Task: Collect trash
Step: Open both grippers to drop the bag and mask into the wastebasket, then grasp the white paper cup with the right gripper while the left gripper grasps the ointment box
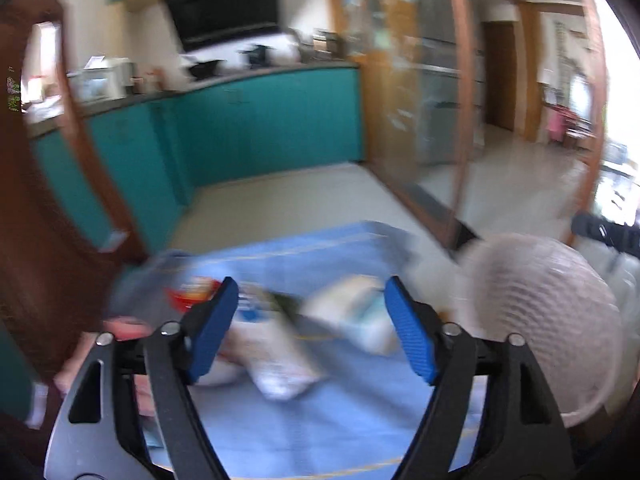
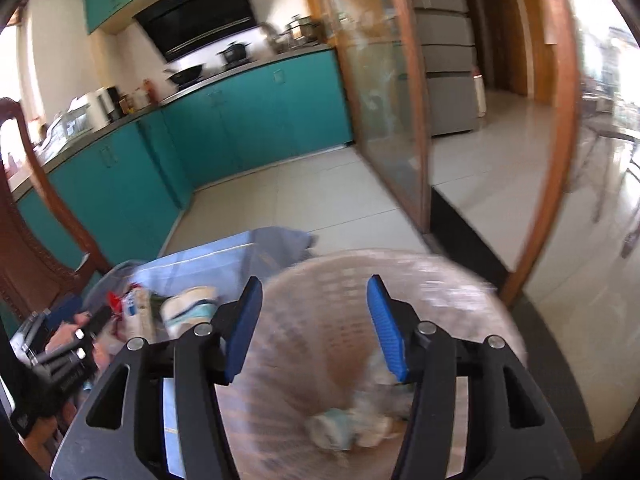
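In the left wrist view my left gripper (image 1: pixel 312 320) is open and empty above a blue tablecloth (image 1: pixel 280 420). Blurred trash lies between and beyond its fingers: a white wrapper (image 1: pixel 276 360), a white and teal packet (image 1: pixel 360 320) and a red wrapper (image 1: pixel 190 294). A pale mesh basket (image 1: pixel 540 320) stands to the right. In the right wrist view my right gripper (image 2: pixel 314 320) is open and empty over that basket (image 2: pixel 320 344), which holds crumpled trash (image 2: pixel 352 420). The left gripper (image 2: pixel 68 344) shows at the left, near the table trash (image 2: pixel 188 312).
A dark wooden chair (image 2: pixel 24 240) stands left of the table. Teal kitchen cabinets (image 2: pixel 240 120) run along the back. A wood-framed glass sliding door (image 2: pixel 384 100) stands to the right, above the tiled floor (image 2: pixel 312 200).
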Demonstrator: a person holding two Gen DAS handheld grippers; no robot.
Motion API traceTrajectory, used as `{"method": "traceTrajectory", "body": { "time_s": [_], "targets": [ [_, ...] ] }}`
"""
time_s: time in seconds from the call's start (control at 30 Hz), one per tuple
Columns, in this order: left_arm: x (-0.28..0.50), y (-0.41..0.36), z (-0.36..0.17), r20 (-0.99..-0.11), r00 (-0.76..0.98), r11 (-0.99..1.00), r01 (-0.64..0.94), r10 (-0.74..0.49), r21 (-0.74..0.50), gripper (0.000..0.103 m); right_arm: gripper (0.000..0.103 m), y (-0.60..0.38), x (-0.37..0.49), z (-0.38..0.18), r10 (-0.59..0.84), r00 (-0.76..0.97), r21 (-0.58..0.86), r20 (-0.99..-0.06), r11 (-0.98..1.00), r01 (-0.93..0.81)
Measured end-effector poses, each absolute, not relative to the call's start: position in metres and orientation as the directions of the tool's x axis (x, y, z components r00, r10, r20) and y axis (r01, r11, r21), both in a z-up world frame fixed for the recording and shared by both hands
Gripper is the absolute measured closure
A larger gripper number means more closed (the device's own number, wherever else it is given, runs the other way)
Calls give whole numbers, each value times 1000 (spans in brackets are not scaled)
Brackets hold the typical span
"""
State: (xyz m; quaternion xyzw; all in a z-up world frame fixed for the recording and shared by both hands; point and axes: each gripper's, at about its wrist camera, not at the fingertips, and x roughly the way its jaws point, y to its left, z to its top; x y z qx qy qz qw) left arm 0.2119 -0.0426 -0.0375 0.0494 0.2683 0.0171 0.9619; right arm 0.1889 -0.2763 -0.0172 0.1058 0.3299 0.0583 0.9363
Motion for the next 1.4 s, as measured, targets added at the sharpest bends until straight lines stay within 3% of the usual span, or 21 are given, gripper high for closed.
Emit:
{"method": "traceTrajectory", "body": {
  "time_s": [0.2, 0.43, 0.5, 0.53, 0.77, 0.83, 0.9, 1.1, 1.4],
  "targets": [
    [208, 50, -29, -570, 809, 985, -175, 140, -7, 25, 49, -179, 229, -35, 293, 679, 192, -673, 956, -222],
    [205, 77, -39, -619, 775, 982, -189, 129, -32, 23, 48, -102, 264, -87, 174, 575, -1, -799, 957, -291],
    [202, 74, -40, -616, 778, 985, -172, 120, -26, 22, 33, -98, 273, -100, 156, 547, -7, -823, 959, -283],
    [202, 71, -41, -616, 779, 986, -163, 119, -15, 21, 30, -96, 276, -103, 150, 542, -9, -827, 960, -280],
    [205, 63, -56, -661, 743, 991, -132, 103, 6, 21, 25, -91, 284, -114, 122, 515, -26, -848, 962, -271],
    [206, 64, -59, -669, 736, 991, -136, 108, 11, 21, 27, -90, 283, -115, 135, 510, -13, -850, 961, -276],
    [206, 65, -61, -673, 731, 990, -139, 109, 9, 21, 46, -89, 279, -114, 138, 509, -15, -850, 959, -285],
    [214, 60, -71, -701, 708, 991, -133, 83, -17, 21, 62, -102, 265, -99, 200, 521, 46, -830, 955, -294],
    [235, 30, -103, -768, 639, 996, -42, -31, -75, 21, 62, -141, 239, -66, 303, 566, 171, -767, 946, -275]
  ]
}}
